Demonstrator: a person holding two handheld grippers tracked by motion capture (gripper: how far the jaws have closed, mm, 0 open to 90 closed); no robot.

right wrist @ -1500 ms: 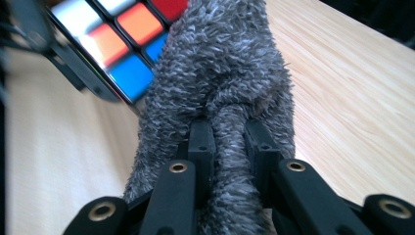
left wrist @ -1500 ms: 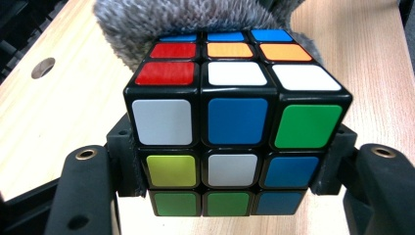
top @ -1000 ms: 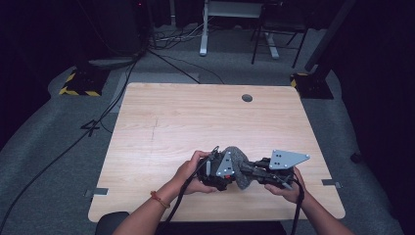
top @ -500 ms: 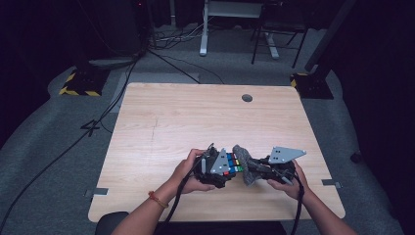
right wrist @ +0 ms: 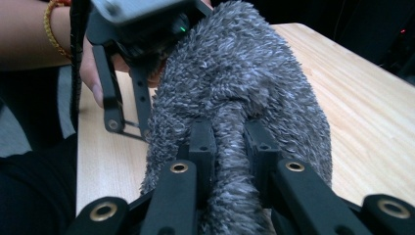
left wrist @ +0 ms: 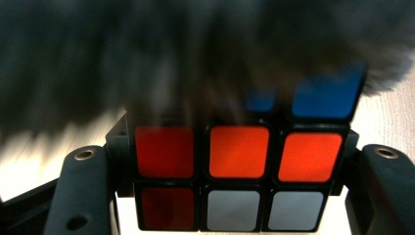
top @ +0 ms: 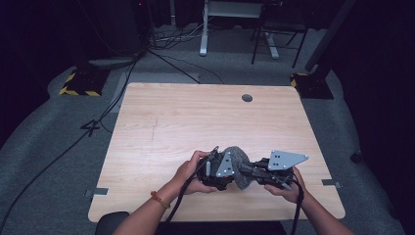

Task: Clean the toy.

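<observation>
A Rubik's cube (left wrist: 237,176) sits clamped between the jaws of my left gripper (left wrist: 235,156), showing red, orange and white stickers with blue on top. A grey fuzzy cloth (left wrist: 171,58) lies blurred across the cube's upper part. My right gripper (right wrist: 230,137) is shut on a bunched fold of that cloth (right wrist: 240,83), which drapes over the left gripper's front. In the high view both grippers meet near the table's front edge: left gripper (top: 222,177), cloth (top: 240,164), right gripper (top: 250,171). The cloth hides the cube there.
The wooden table (top: 195,122) has a round cable hole (top: 247,98) near its far edge. Beyond it stand a desk frame (top: 203,29) and chair legs (top: 274,34). Cables (top: 112,93) run over the grey floor at the left.
Half a second ago the cube's coloured face showed in the high view; now the cloth is back over it. The right gripper has shifted slightly toward the left one.
</observation>
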